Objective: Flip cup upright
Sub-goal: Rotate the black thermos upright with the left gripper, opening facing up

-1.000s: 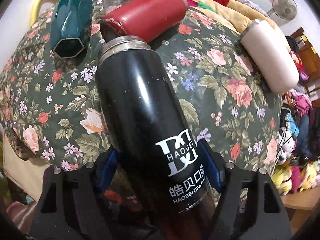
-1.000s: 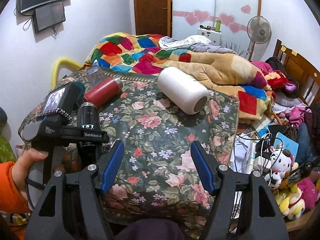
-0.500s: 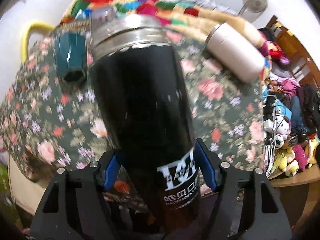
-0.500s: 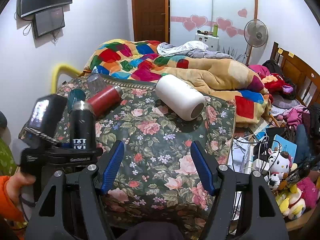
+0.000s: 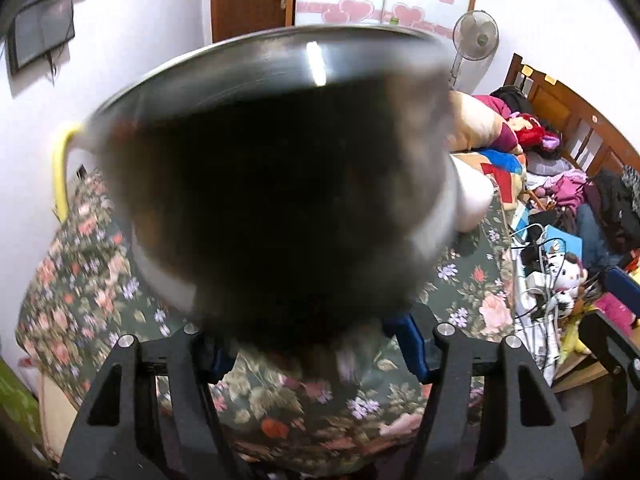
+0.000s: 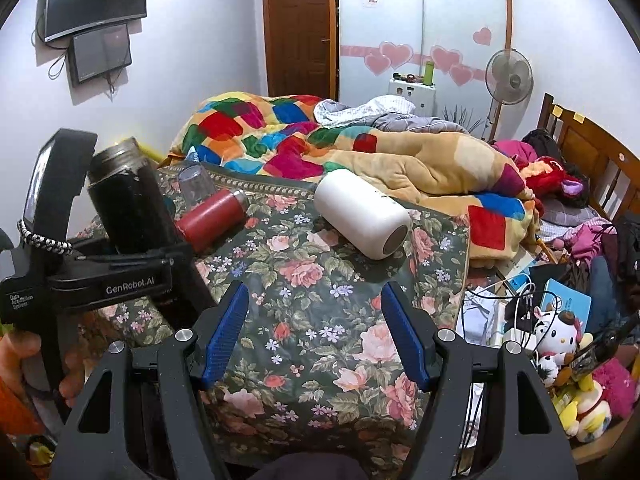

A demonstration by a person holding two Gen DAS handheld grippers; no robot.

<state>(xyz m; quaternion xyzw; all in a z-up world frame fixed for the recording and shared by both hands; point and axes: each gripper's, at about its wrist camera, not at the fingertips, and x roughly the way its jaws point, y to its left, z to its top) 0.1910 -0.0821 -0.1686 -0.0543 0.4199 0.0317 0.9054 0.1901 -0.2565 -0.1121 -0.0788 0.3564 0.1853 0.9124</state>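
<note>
While the blue pads (image 5: 408,346) of the left gripper (image 5: 312,344) press on either side of the black cup (image 5: 280,184), that cup fills most of the left wrist view, blurred, its steel-rimmed mouth turned toward the lens. Seen from the right wrist, the same black cup (image 6: 128,200) is clamped low on its body and stands raised over the near left edge of the floral cloth (image 6: 320,292), steel collar uppermost and leaning a little to the left; whether its base touches the cloth cannot be told. The right gripper (image 6: 316,332) hangs over the cloth's near edge with its blue fingers (image 6: 226,332) spread wide and nothing between them. Just beyond the black cup a red flask (image 6: 212,220) lies on its side, with a clear tumbler (image 6: 196,182) behind it. Farther right a white bottle (image 6: 362,212) also lies on its side, open end toward the camera. A patchwork quilt (image 6: 360,148) is heaped behind the cloth.
</note>
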